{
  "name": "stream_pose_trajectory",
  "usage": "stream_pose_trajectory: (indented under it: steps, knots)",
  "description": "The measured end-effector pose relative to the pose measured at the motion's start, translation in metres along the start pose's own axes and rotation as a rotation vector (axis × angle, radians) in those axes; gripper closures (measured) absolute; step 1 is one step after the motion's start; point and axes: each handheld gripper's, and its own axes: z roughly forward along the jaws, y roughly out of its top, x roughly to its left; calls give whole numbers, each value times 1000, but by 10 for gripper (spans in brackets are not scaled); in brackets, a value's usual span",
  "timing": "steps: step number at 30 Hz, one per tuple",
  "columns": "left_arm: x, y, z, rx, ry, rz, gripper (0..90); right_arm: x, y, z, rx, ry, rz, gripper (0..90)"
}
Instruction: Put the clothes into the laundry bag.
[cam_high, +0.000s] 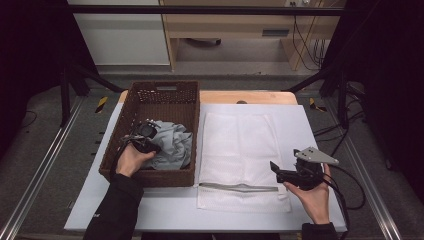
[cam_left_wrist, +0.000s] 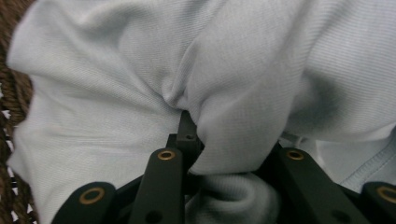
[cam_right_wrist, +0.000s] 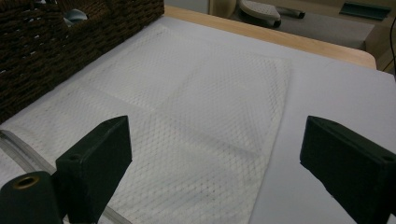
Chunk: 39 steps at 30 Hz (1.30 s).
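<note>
Inside the basket (cam_high: 112, 150), the left hand-held gripper (cam_high: 146, 137) half-buries in grey cloth (cam_high: 172, 142).

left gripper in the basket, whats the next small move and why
Probably lift the left gripper straight up a little. In the left gripper view its jaws have a fold of the pale grey garment pinched between them, with the rest heaped in the wicker basket. The white mesh laundry bag lies flat alongside, and the right gripper waits open beside it.
</note>
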Motion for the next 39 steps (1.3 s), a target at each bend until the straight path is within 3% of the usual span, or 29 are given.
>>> stream_pose_trajectory:
  steps: [4,7,13,17,19,20,21,32,39]
  knots:
    - [2,-1,-11,-116,-6,-27,732,-1,1,-2,-3,-1,8,96]
    - [3,-2,-21,-204,2,-21,736,0,1,-2,-4,2,11,96]
    - [3,-3,-39,-339,22,-13,740,0,0,0,-2,3,8,95]
    - [5,-4,-53,-420,25,-43,743,1,1,-1,-8,3,16,95]
    - [4,-4,-67,-486,25,-49,744,0,1,-1,-10,1,13,95]
    - [4,-4,-67,-486,25,-49,744,0,1,-1,-10,1,13,95]
    - [3,-4,-77,-527,26,-53,744,0,1,-1,-9,0,14,94]
    - [-6,1,-123,-680,60,-57,743,0,1,-4,-25,0,13,94]
    - [-16,9,-148,-747,42,-47,743,0,1,-3,-26,1,13,93]
